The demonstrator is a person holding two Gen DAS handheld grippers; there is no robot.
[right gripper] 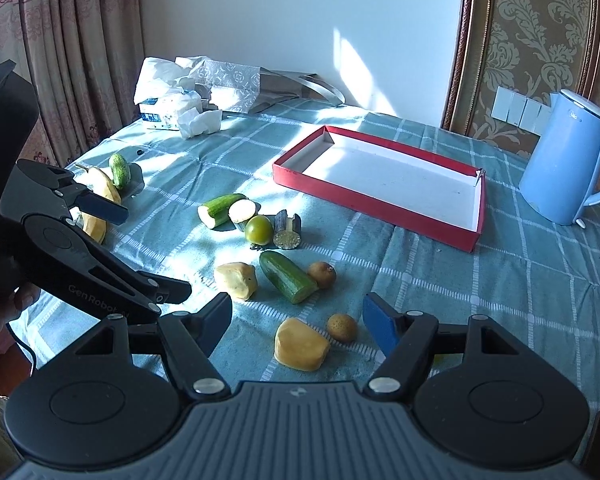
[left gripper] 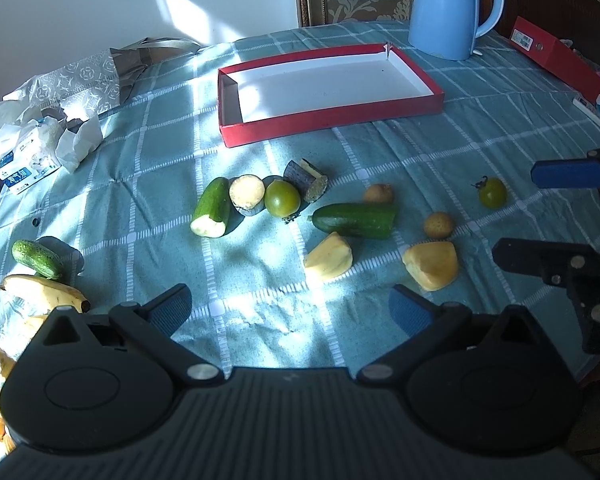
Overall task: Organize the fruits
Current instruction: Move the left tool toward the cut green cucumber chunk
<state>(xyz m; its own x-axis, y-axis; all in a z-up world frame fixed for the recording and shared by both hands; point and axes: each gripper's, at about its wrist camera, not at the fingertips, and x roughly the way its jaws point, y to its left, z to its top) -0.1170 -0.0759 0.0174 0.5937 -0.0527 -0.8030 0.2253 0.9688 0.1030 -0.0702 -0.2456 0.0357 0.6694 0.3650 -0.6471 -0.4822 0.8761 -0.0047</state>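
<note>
Hovering right gripper [right gripper: 296, 320], fingers half open and empty; yellow chunk [right gripper: 300, 345] should be straddled squarely before closing. Left gripper [left gripper: 290, 306] open, empty.

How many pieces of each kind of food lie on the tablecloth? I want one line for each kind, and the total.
Cucumber pieces: 3
Green tomatoes: 2
Yellow chunks: 2
Small brown round fruits: 2
Dark-skinned cut pieces: 2
Bananas: 1
Total: 12
</note>
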